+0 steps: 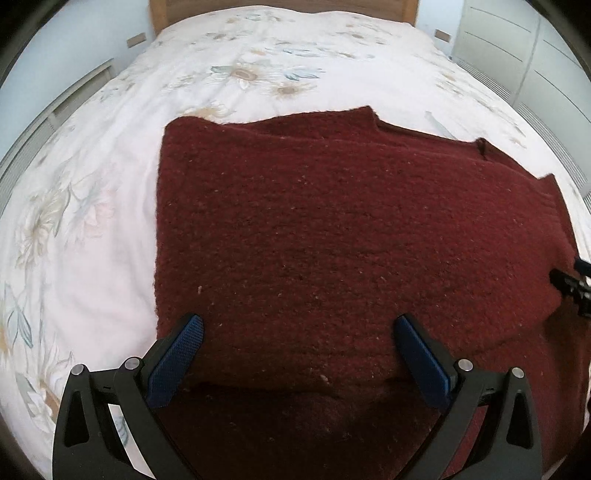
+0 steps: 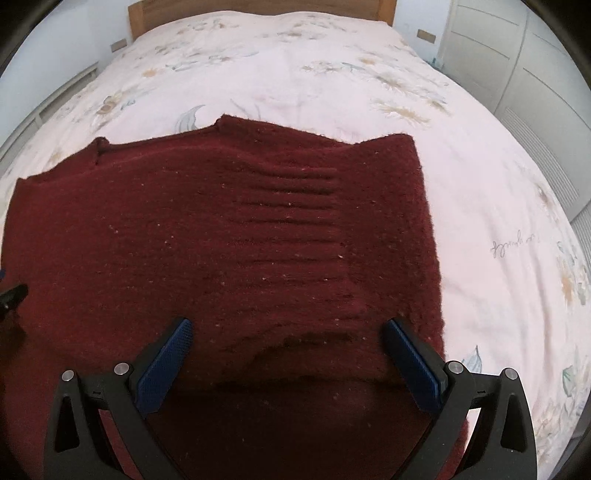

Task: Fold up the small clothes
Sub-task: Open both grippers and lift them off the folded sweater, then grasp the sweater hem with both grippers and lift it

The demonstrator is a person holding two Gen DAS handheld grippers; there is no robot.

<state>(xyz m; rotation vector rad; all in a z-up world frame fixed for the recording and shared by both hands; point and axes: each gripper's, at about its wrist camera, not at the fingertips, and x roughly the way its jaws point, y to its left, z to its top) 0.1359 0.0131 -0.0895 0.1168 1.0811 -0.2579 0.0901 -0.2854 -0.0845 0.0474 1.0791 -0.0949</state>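
Flat on the bed lies a dark red knitted sweater, spread across the near part of the floral bedcover, its far edge stepped and its near portion folded up into a thicker doubled layer with a shadowed edge beneath it. In the right wrist view the same sweater shows a band of ribbed ridges running across its right half, and its right edge lies straight against the pale cover.

Above the sweater's near left part hangs the left gripper, pointed forward along the bed, its jaws spread wide and released, blue pads apart with only knit between them. Over the sweater's near right part the right gripper sits in much the same pose, jaws likewise spread and holding nothing, its right finger close to the sweater's right edge. Whether either set of fingertips touches the fabric cannot be told. Each gripper shows as a dark sliver at the edge of the other's view.

Beyond the sweater the bedcover runs to a wooden headboard. Right of the sweater, past the bed's edge, stand white cabinet doors; left of it a low white rail runs along the wall.
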